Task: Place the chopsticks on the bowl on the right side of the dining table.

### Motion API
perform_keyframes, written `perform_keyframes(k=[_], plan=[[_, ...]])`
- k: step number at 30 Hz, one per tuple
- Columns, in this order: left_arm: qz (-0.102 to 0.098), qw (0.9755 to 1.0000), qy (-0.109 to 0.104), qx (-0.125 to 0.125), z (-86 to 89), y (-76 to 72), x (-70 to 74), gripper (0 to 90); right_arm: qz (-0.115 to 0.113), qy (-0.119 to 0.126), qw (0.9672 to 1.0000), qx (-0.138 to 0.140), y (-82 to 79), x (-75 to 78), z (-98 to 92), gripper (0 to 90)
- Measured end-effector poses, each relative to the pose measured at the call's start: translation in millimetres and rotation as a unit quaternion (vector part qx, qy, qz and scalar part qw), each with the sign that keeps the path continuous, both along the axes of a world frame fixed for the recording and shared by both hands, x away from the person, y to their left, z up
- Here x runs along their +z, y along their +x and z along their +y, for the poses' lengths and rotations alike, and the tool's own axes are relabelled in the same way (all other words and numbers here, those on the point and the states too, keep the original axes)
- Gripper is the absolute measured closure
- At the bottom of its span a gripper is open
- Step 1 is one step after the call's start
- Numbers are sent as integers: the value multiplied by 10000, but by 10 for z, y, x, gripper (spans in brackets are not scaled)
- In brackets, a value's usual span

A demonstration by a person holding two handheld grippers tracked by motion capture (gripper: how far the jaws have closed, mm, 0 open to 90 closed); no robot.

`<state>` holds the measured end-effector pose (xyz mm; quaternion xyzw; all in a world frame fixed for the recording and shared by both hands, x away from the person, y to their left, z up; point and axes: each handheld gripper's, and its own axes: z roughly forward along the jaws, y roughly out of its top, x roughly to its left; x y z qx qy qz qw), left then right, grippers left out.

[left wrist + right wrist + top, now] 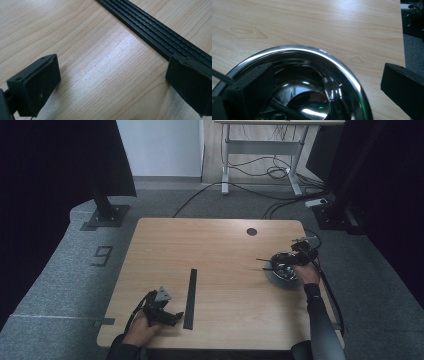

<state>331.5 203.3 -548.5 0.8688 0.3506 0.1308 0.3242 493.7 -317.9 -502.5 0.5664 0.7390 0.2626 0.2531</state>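
Both of the person's arms wear dark grey sleeves to the wrist, and each hand carries a black tool: the left gripper topped by a grey three-cornered plate, the right gripper trailing a black cable, both with blocky matt-black jaws bearing small screw holes.

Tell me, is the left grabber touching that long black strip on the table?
Cannot tell. In the left gripper view, the left gripper is open over bare wood, and the long black strip runs behind one finger, which hides any gap or contact.
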Motion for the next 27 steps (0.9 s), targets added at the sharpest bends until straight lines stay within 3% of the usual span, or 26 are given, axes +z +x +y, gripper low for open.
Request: perform_keyframes(k=[7,12,17,22,27], plan=[[1,10000,-1,0,0,0,0,0,-79,-45,9999,139,-109,34,23,0],[0,10000,0,1,0,0,0,0,-170,21,9996,208,-246,196,-111,0],[0,10000,0,0,0,0,0,0,-266,119,9996,52,-417,287,-306,14],[4,10000,-11,11,-2,-1,-1,0,-310,319,9990,-76,-591,250,-434,53],[0,10000,-1,1,0,0,0,0,-337,399,9986,-24,-715,131,-400,74]])
